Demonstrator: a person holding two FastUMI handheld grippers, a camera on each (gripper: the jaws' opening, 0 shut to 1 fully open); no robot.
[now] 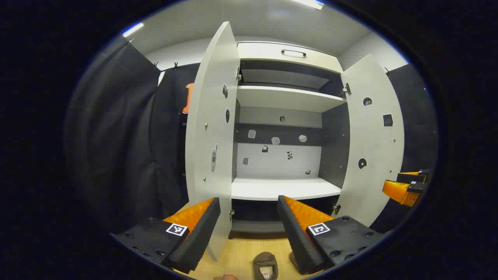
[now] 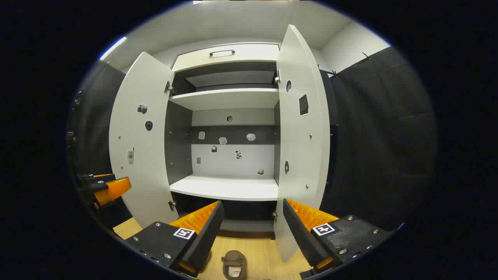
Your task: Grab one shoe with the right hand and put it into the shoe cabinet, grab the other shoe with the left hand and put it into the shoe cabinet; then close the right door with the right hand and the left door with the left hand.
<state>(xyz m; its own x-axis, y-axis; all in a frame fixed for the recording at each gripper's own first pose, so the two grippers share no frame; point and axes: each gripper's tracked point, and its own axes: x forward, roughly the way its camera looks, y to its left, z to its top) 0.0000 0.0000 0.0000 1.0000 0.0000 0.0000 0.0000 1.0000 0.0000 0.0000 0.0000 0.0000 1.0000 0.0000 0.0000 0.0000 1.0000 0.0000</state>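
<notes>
A brown shoe (image 1: 265, 265) lies on the wooden floor in front of the open shoe cabinet (image 1: 284, 188), below and between my left gripper's fingers. My left gripper (image 1: 249, 202) is open and holds nothing. A second brown shape (image 1: 292, 258) peeks out from behind its right finger. In the right gripper view the brown shoe (image 2: 234, 265) lies on the floor under my right gripper (image 2: 253, 204), which is also open and empty. Both grippers hover above the shoes and face the cabinet (image 2: 229, 186). The right gripper (image 1: 404, 183) shows at the far right, the left gripper (image 2: 107, 183) at the far left.
Both cabinet doors stand wide open: the left door (image 1: 210, 128) close by my left gripper, the right door (image 2: 303, 136) close by my right gripper. A white lower shelf (image 2: 225, 190) and an upper shelf (image 2: 229, 99) are bare. Black cloth walls flank the cabinet.
</notes>
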